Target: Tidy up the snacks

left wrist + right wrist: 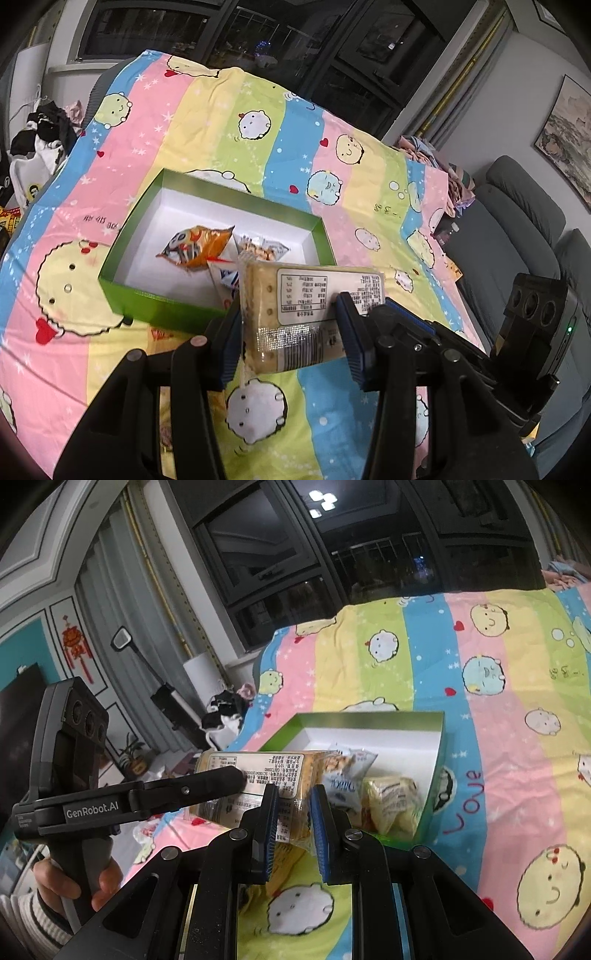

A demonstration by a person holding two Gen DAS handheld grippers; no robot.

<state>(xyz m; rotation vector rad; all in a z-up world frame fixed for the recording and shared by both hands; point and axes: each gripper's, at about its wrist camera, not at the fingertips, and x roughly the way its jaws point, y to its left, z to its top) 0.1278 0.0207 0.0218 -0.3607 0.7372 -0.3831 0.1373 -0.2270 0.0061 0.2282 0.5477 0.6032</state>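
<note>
1. Left wrist view: the left gripper (pixel 291 332) was closed on a cracker pack (pixel 310 295), its blue pads pressing the clear wrapper from both sides. The pack hung above the sheet, just in front of the green box (pixel 122 284).
2. The pack's white label carried a printed table and a barcode; the small print could not be read.
3. Inside the box lay an orange snack bag (pixel 195 247) and a clear snack bag (pixel 258 251). The box stood on a striped cartoon sheet (pixel 184 129).
4. Right wrist view: the right gripper (pixel 293 827) pinched the crimped wrapper end of the same cracker pack (pixel 258 771), jaws nearly together.
5. The left gripper's (pixel 236 775) body read "GenRobot.AI"; a hand (pixel 77 878) in a striped sleeve gripped its handle.
6. The sheet (pixel 498 775) read "Love" beside the box (pixel 432 775); a blue-and-white packet (pixel 343 782) inside showed lettering too blurred to make out.
</note>
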